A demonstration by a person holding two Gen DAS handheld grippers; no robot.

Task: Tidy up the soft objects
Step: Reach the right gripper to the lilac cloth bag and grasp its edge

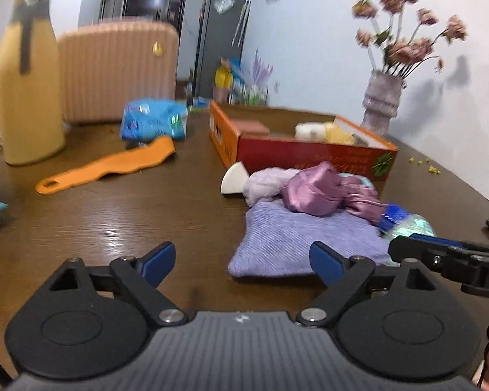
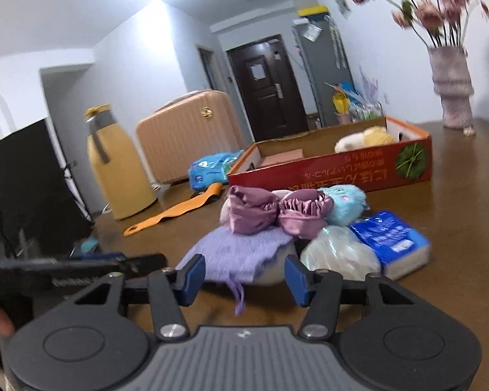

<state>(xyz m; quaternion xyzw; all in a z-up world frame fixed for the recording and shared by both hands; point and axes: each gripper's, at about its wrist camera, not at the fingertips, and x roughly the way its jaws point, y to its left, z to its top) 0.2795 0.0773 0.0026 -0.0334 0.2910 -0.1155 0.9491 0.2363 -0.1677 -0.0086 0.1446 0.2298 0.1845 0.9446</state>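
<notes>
Left tool (image 1: pixel 241 264) released, right tool (image 2: pixel 243 277) released, nothing gripped. Purple cloth (image 2: pixel 234 254) just ahead of right tool, at front of soft pile, on bench (image 1: pixel 114 208) before red box (image 2: pixel 342 169). Step: reaching in. Next: clench on cloth, carry to box.

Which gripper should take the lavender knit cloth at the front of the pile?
Right, probably. The right gripper is lined up with the lavender knit cloth, whose near edge hangs between its open fingers. The left gripper is also open but faces mostly bare table, with the cloth off toward its right finger.
</notes>
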